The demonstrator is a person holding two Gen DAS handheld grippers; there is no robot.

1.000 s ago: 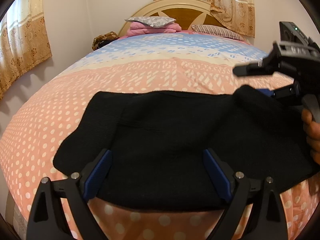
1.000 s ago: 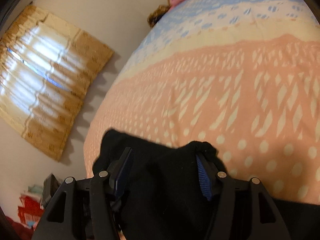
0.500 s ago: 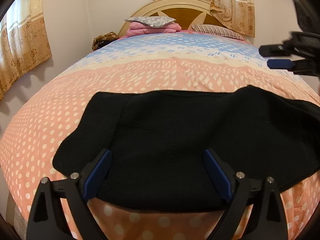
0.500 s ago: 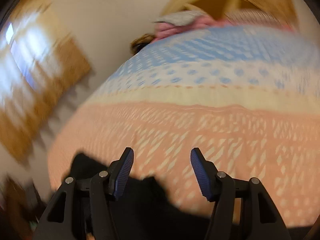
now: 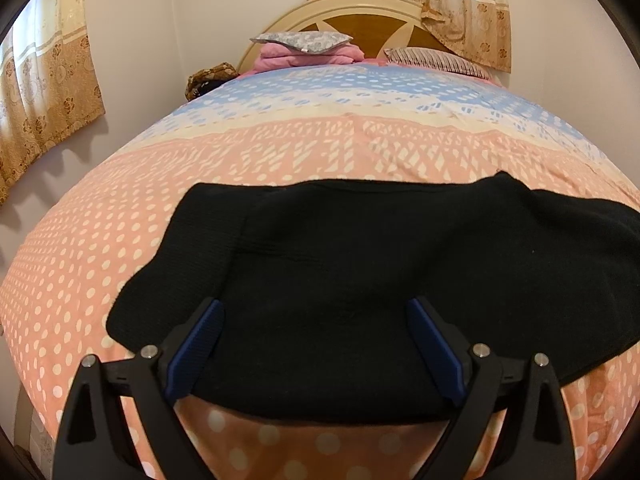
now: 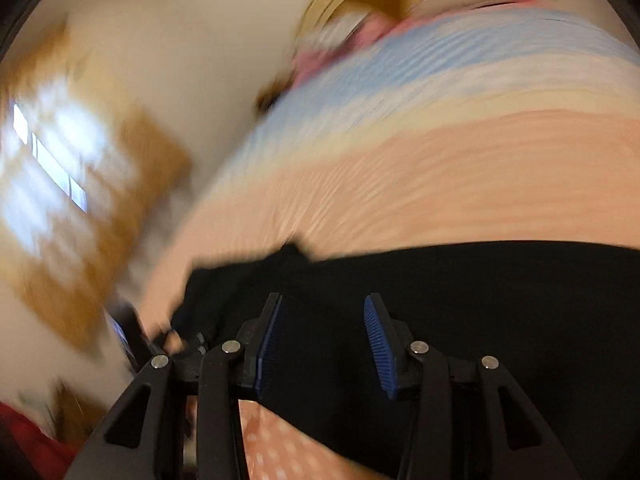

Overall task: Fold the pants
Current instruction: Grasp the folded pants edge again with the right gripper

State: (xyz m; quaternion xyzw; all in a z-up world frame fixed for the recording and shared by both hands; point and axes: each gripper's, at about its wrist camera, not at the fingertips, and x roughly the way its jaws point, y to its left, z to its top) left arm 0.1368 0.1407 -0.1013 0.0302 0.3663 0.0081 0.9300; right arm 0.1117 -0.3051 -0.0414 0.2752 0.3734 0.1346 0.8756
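- Left gripper point(image 5: 316, 354): fingers spread wide, hovering over the near edge of the pants point(image 5: 360, 280). Nothing gripped; pads sit either side of the cloth, not pinching it.
- Right gripper point(image 6: 324, 344): its view is badly motion-blurred. Fingers point(image 6: 376, 346) about half apart and have just been closing. Only black cloth shows behind the gap; no fabric visibly pinched, so I read it as empty.
- Pants: black knit, lying flat across the near end of the bed point(image 5: 344, 148), long axis running left to right. Near edge sits close to the bed's near edge.
- Progress, my read: at least one fold is in. A second layer shows at the left end, where a seam line point(image 5: 240, 232) steps across the cloth. Shape is a wide, fairly tidy slab, no loose leg trailing in view. Right end runs to the edge of the left view, so I can't confirm that end.
- Left to do, judged: likely another fold across the length to make it compact, then smooth it out. Neither gripper has hold of cloth for that.
- Containers: none in view, nothing to report inside anything.
- Far end: pillow point(image 5: 302, 40) on a pink folded stack point(image 5: 312, 56), striped pillow point(image 5: 436, 60) beside it, headboard point(image 5: 352, 16) and curtains point(image 5: 44, 92) behind. All well apart from the pants.
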